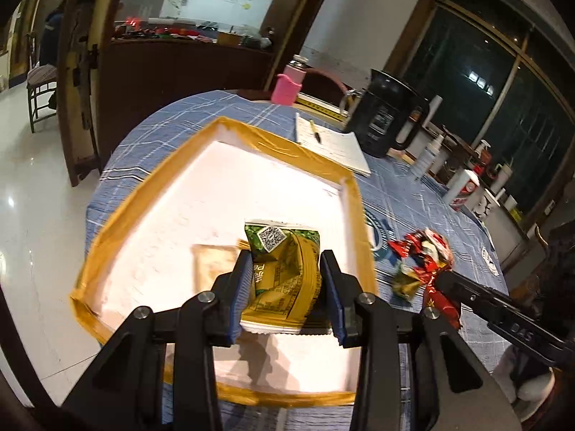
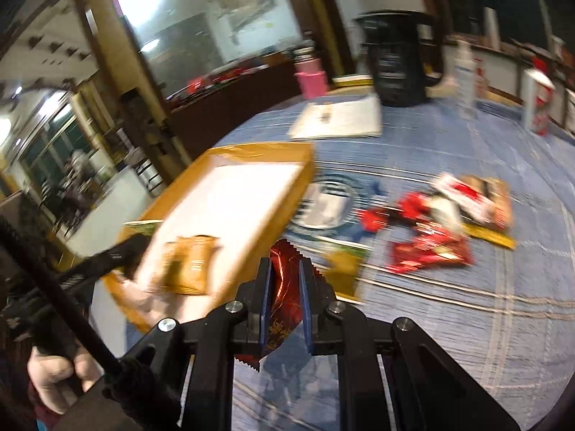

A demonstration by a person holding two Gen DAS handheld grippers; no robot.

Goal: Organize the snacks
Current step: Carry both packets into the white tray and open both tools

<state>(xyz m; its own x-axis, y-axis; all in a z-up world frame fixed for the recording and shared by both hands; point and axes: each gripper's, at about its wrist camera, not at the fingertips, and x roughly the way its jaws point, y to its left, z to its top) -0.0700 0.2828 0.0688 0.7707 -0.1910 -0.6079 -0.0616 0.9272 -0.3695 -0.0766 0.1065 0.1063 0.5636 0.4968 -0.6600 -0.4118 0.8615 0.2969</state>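
My left gripper (image 1: 285, 264) is shut on a green and gold snack packet (image 1: 284, 269), held over the white tray with a tan taped rim (image 1: 118, 222). A pale gold packet (image 1: 214, 264) lies in the tray just left of it. My right gripper (image 2: 284, 283) is shut on a dark red snack packet (image 2: 284, 287), lifted above the blue cloth beside the tray rim (image 2: 258, 151). In the left wrist view the right gripper (image 1: 436, 282) comes in from the right with the red packet (image 1: 442, 298). A heap of red and gold packets (image 2: 438, 222) lies on the cloth.
A black kettle (image 1: 384, 122), a notepad with pen (image 1: 330, 143), a pink bottle (image 1: 287, 86), a spray bottle (image 1: 427, 154) and a red and white can (image 1: 463, 188) stand at the table's far side. A hand (image 2: 54, 373) holds the left tool.
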